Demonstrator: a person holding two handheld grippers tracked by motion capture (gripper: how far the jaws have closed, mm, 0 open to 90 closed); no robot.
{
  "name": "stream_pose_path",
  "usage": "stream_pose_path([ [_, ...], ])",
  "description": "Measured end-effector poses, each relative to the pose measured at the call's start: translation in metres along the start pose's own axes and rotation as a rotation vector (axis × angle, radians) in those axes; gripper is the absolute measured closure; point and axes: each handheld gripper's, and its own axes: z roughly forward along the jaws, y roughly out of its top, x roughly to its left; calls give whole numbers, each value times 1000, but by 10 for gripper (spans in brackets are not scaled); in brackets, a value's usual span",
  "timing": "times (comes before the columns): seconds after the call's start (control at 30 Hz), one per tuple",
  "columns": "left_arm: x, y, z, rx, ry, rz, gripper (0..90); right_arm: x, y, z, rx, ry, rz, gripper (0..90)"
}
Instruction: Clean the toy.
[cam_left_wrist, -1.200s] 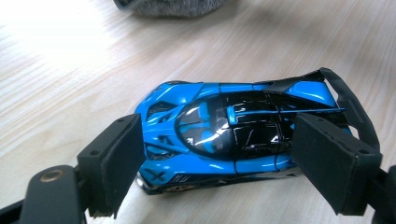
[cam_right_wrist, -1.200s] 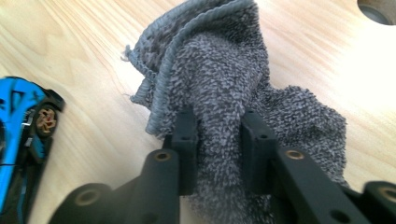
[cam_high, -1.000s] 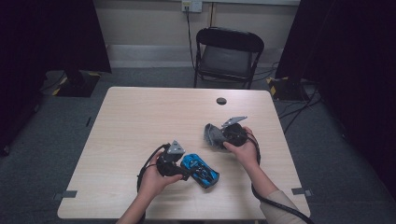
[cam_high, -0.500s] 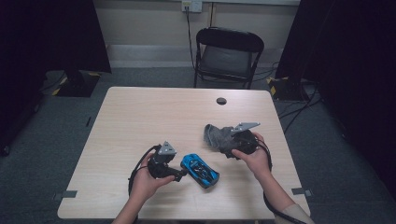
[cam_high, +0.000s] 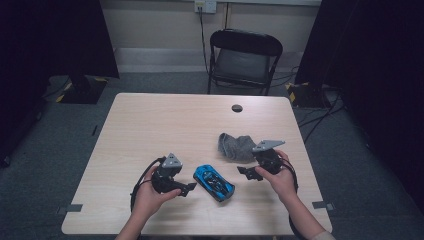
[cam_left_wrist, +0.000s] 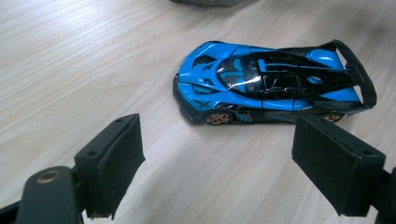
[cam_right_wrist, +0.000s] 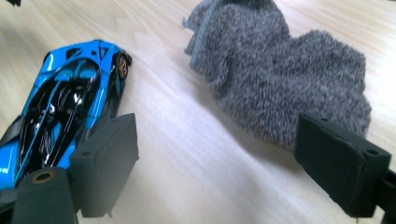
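Note:
A blue and black toy car (cam_high: 214, 182) lies on the wooden table (cam_high: 175, 120) near its front edge. My left gripper (cam_high: 187, 189) sits just left of it, open and empty; in the left gripper view the car (cam_left_wrist: 271, 86) lies beyond the jaws of that gripper (cam_left_wrist: 224, 133). A crumpled grey sock (cam_high: 236, 146) rests right of centre. My right gripper (cam_high: 245, 173) hovers just in front of it. Its jaws have just been opening and hold nothing. In the right gripper view the sock (cam_right_wrist: 280, 79) and the car (cam_right_wrist: 70, 102) lie ahead of the gripper (cam_right_wrist: 219, 135).
A small black round cap (cam_high: 237, 108) sits in the table top near the far edge. A black folding chair (cam_high: 245, 55) stands behind the table. Cables trail on the floor at the right.
The right gripper has drawn back from the sock toward the front right and opened, leaving the sock on the table. The left gripper has shifted left, away from the car.

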Motion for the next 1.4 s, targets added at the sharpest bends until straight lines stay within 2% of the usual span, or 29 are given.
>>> stream_pose_path([
  [0.17,4,-5,-2,-6,7,-11,159,1,-9,-4,1,7,9,140],
  [0.3,5,-7,-5,-5,-5,-3,159,4,-14,-10,10,7,-13,140],
  [0.4,7,-9,-8,-9,1,-20,159,5,-18,-13,15,14,-21,140],
  [0.53,8,-11,-10,-7,-4,-21,160,6,-24,-17,14,17,-25,140],
  [0.63,9,-13,-11,-10,1,-19,159,6,-29,-20,12,18,-14,140],
  [0.77,8,-15,-12,-5,-4,4,159,4,-36,-25,8,14,-4,140],
  [0.9,8,-16,-13,-1,0,21,160,3,-42,-29,19,9,-11,140],
  [1.17,10,-20,-16,-4,3,5,160,1,-60,-36,26,8,2,140],
  [1.4,13,-23,-19,-12,-4,23,160,0,-70,-41,39,2,6,141],
])
